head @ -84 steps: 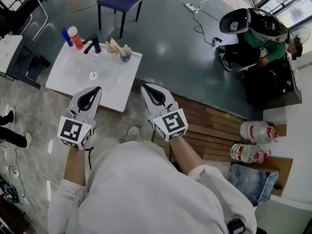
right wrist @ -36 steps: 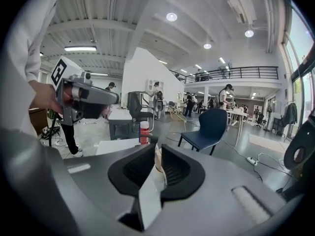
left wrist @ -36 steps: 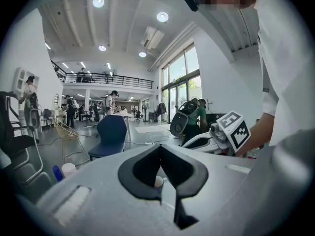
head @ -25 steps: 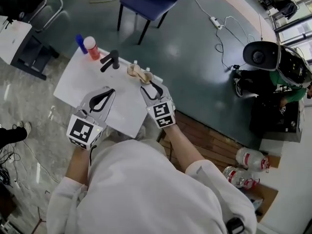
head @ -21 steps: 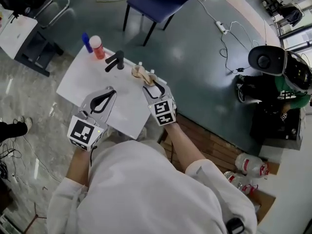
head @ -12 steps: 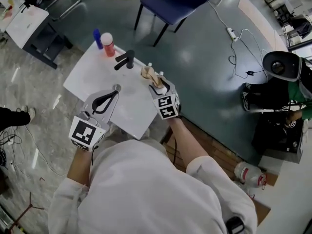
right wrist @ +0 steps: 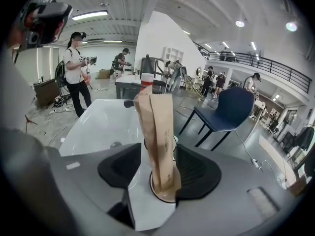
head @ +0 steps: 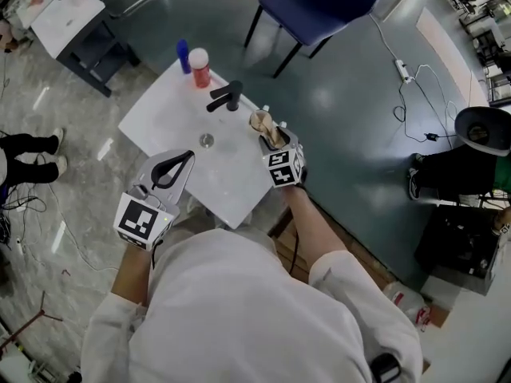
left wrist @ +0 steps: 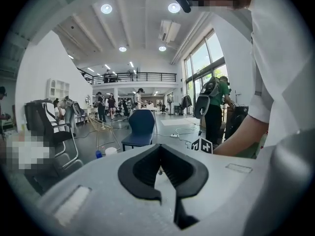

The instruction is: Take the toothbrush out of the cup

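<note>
Toothbrush [right wrist: 156, 132] in cup [right wrist: 158, 196], between closing right fingers [right wrist: 195, 173]

Toothbrush [right wrist: 156, 132] stands in cup [right wrist: 160, 195], right of faucet [head: 225, 98].

Head view overhead, gripper views low, chair [head: 319, 2] shared

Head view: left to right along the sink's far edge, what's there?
Blue bottle → red bottle with white cap → black faucet → cup.
</note>
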The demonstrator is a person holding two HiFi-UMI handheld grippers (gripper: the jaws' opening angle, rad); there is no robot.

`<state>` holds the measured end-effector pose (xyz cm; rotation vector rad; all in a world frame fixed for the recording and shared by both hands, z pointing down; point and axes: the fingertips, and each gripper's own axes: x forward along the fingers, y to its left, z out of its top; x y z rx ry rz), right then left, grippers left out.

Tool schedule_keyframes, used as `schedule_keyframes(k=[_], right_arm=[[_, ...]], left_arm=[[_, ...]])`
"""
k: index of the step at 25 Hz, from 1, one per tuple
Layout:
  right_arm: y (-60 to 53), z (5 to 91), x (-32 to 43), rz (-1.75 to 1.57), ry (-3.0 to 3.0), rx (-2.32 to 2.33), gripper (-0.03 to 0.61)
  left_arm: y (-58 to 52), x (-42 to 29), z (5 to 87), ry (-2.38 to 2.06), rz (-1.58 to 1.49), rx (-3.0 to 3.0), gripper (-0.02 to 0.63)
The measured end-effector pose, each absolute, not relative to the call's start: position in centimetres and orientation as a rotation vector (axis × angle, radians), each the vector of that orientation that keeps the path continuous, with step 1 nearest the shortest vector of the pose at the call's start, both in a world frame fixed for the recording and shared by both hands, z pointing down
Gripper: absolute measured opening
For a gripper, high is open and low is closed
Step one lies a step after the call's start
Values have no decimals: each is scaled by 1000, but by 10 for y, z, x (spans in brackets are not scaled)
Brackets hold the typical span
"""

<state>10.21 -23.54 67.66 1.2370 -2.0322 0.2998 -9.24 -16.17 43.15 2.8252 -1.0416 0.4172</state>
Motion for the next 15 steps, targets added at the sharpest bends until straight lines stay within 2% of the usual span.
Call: schedule_keyframes(k=[8,15], right_arm=[[-244,694,100,288,-2009,1184,188],[-248,697,106,267,-1996,1209,103]], left_arm=[[-159,-106,435,-1106,448,2790,6],[-157,-109,437,-1110,457,2774,6]])
